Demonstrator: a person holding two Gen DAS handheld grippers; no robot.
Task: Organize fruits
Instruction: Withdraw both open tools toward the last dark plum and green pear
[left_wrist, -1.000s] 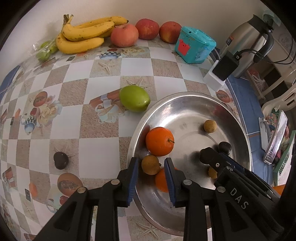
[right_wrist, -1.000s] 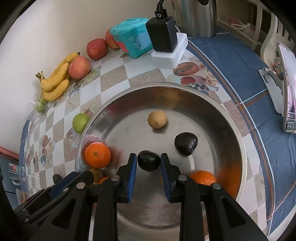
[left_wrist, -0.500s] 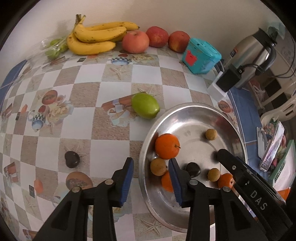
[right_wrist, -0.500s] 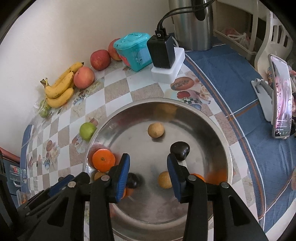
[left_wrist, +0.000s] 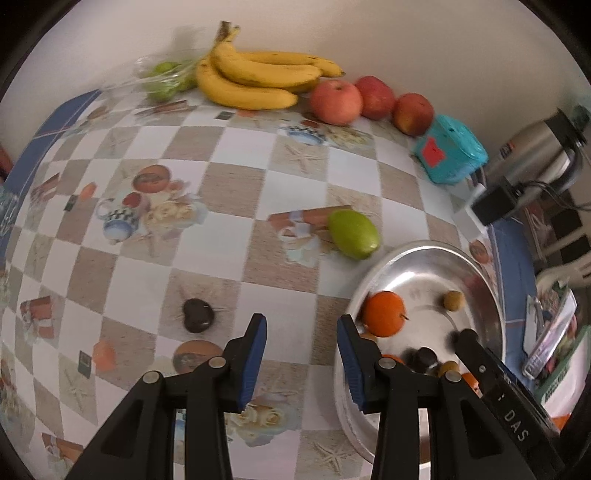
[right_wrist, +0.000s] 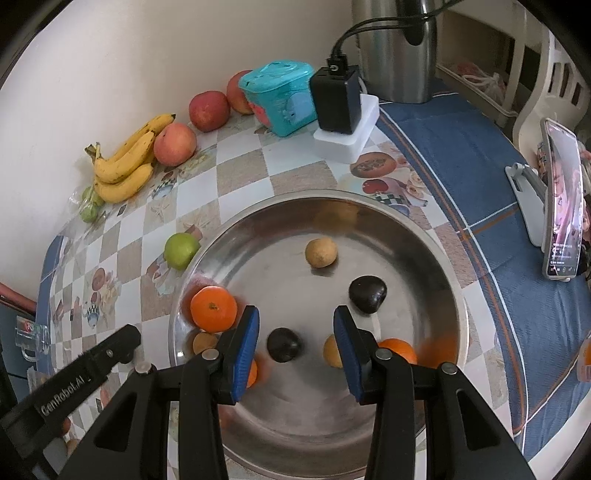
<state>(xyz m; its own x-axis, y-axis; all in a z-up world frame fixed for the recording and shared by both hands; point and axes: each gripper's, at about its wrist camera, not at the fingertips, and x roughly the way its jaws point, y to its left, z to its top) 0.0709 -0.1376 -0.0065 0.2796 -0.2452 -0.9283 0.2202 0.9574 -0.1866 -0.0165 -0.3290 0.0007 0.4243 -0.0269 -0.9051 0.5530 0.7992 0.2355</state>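
Left gripper (left_wrist: 301, 347) hangs parted, empty, above the desk (left_wrist: 229, 192). Right gripper (right_wrist: 295, 334) is parted too, over the steel bowl (right_wrist: 436, 251), pads clear of a dark fruit (right_wrist: 283, 344).

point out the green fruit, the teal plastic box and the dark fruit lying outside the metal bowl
round green fruit (left_wrist: 353, 233), left wrist view, middle of its skin
teal plastic box (right_wrist: 279, 98), right wrist view, front wall
dark fruit on the tablecloth (left_wrist: 198, 315), left wrist view, its top

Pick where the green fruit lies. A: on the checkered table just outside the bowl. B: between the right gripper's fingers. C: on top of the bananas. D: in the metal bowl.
A: the green fruit rests on the table, beside the bowl's rim, not inside it.
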